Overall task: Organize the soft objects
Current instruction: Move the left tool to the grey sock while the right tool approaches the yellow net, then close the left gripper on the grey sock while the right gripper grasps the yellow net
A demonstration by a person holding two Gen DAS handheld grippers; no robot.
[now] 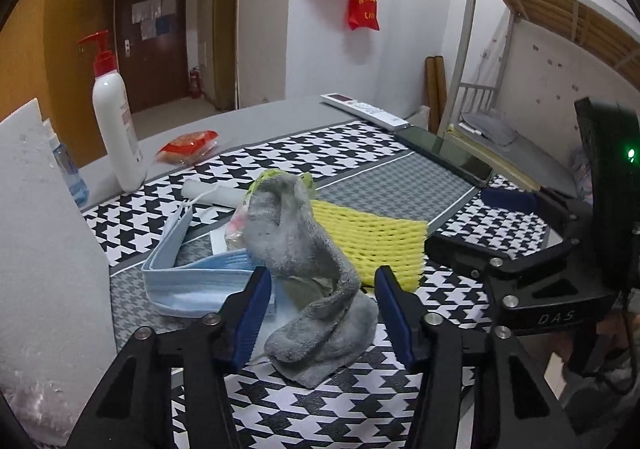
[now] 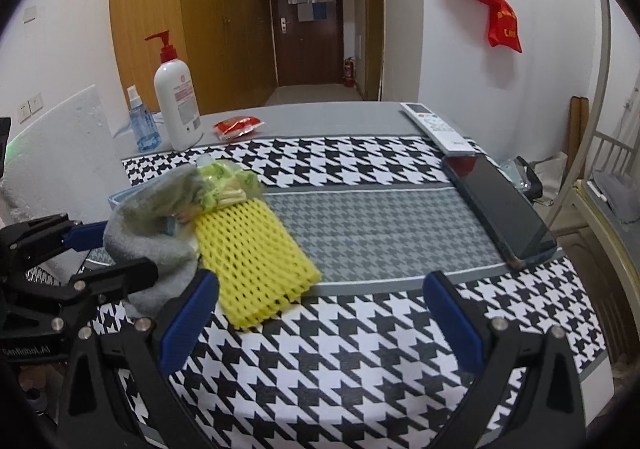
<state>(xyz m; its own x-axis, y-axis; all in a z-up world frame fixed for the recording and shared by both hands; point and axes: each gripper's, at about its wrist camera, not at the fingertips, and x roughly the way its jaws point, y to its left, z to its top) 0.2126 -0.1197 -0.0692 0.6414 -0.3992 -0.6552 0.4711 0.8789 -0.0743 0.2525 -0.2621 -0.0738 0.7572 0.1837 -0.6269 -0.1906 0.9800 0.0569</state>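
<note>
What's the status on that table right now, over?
Left hand-held gripper open, straddling grey sock. Right hand-held gripper open, empty. Yellow foam net beside sock, blue face mask under it.

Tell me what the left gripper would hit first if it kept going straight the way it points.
Most likely the grey sock. It lies between the open fingers of the left gripper, heaped over a blue face mask. Depth is hard to judge, but nothing nearer shows in that line.

The left black two-finger gripper with blue pads (image 1: pixel 322 311) angles downward, jaws parted, seemingly not pressing anything. The right black gripper with blue pads (image 2: pixel 320 313) also tilts downward beside it, jaws spread wide with nothing between them.
</note>
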